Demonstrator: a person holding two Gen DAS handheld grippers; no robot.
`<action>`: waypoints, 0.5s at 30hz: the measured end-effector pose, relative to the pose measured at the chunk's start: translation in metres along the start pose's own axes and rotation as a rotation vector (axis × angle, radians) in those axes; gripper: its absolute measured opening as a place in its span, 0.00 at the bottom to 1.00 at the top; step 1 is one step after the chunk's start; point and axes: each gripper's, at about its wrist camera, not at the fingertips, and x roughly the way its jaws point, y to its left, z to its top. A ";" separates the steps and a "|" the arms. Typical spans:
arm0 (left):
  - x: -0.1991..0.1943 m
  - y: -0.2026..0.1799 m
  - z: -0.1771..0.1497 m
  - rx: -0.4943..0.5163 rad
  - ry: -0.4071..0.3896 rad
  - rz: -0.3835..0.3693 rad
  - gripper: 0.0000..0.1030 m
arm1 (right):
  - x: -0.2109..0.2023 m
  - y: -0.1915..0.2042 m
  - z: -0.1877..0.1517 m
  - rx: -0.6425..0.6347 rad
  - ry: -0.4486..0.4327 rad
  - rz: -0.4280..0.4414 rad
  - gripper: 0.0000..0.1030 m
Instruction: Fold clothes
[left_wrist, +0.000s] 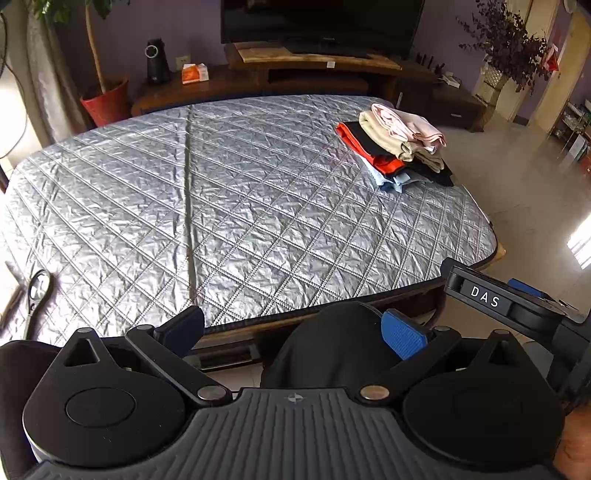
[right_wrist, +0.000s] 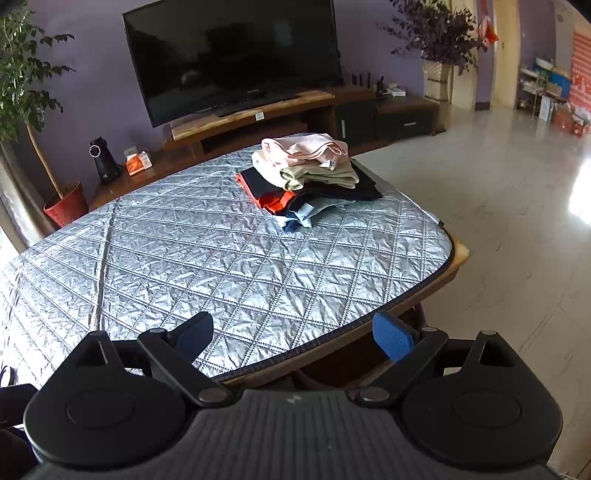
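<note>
Both grippers wide, empty.
Stack (right_wrist: 306, 177) lies far-right on the table (left_wrist: 221, 206); right gripper (right_wrist: 295, 338) nearer than left gripper (left_wrist: 295, 332), probably.

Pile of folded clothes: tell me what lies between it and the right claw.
Nothing visible. Only bare quilted cover lies between the open right claw and the pile of folded clothes at the table's far right corner.
</note>
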 end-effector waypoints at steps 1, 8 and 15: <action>0.000 0.000 0.000 0.000 0.001 0.001 1.00 | 0.000 0.000 0.000 -0.001 0.001 0.001 0.90; -0.001 0.001 0.000 -0.004 0.000 0.005 1.00 | -0.001 0.001 -0.002 -0.007 0.013 0.012 0.90; -0.003 0.000 0.000 -0.002 -0.002 0.014 1.00 | -0.002 0.007 -0.004 -0.021 0.020 0.027 0.90</action>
